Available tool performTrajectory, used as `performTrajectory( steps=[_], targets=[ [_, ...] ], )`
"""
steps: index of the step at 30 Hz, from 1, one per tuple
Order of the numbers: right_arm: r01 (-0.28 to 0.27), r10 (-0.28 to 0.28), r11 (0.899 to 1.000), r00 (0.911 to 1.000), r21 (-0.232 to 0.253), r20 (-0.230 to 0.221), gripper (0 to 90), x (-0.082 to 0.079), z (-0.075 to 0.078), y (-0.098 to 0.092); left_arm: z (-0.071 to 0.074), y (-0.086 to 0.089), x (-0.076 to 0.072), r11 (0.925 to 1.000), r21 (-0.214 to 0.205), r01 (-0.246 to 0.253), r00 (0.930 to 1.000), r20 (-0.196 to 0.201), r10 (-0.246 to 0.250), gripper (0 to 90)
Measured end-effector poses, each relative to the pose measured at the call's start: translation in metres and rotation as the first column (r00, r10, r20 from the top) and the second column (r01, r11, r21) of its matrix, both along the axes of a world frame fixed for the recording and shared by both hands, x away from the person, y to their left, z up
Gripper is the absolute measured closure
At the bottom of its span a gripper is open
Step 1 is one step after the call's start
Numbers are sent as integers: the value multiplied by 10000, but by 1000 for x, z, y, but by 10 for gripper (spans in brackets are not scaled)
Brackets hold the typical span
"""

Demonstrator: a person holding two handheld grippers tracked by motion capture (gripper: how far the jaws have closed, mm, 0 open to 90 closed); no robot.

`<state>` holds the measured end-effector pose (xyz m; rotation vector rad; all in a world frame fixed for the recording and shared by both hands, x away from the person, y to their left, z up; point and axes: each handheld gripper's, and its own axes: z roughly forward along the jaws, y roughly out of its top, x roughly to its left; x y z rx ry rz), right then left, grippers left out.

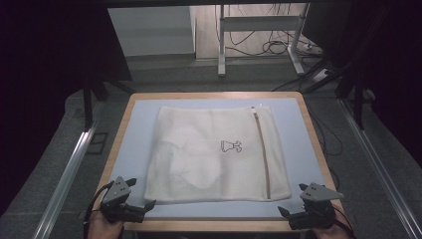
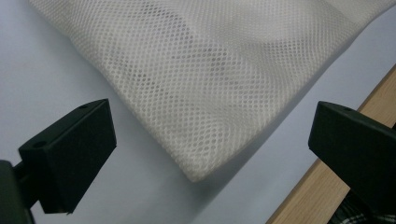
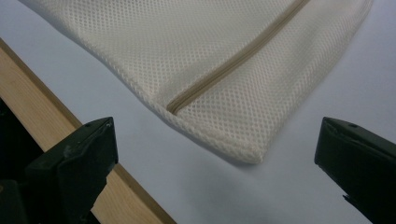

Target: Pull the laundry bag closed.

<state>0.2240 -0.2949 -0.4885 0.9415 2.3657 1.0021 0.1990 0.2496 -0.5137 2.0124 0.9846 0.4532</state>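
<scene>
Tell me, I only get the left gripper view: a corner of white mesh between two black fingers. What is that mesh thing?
Observer: In the high view it is a flat mesh bag lying on the blue table top.
Operator: Does it close somehow?
Observer: Yes, a tan zipper runs along its right side, down to the near edge.
Operator: Anything printed on it?
Observer: A small dark outline drawing sits near the middle.

Dim room w/ dark sides closing in. Grey floor (image 1: 164, 74) lying beyond the table (image 1: 214, 94). Metal desk frame (image 1: 259, 30) standing at back, cables (image 1: 278, 47) trailing under it. Metal rails (image 1: 64, 174) running along both sides.
</scene>
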Motion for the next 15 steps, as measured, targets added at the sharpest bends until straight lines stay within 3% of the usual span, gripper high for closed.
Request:
performTrajectory(
  steps=[8, 15],
  targets=[
    [82, -75, 9997, 9996, 242, -287, 0, 1, 0, -5, -1, 5, -4, 9998, -130, -141, 9998, -108, 140, 6],
    [33, -28, 9999, 9994, 130, -348, 0, 2, -1, -4, -2, 2, -3, 9999, 119, -113, 9998, -138, 115, 8]
  ],
)
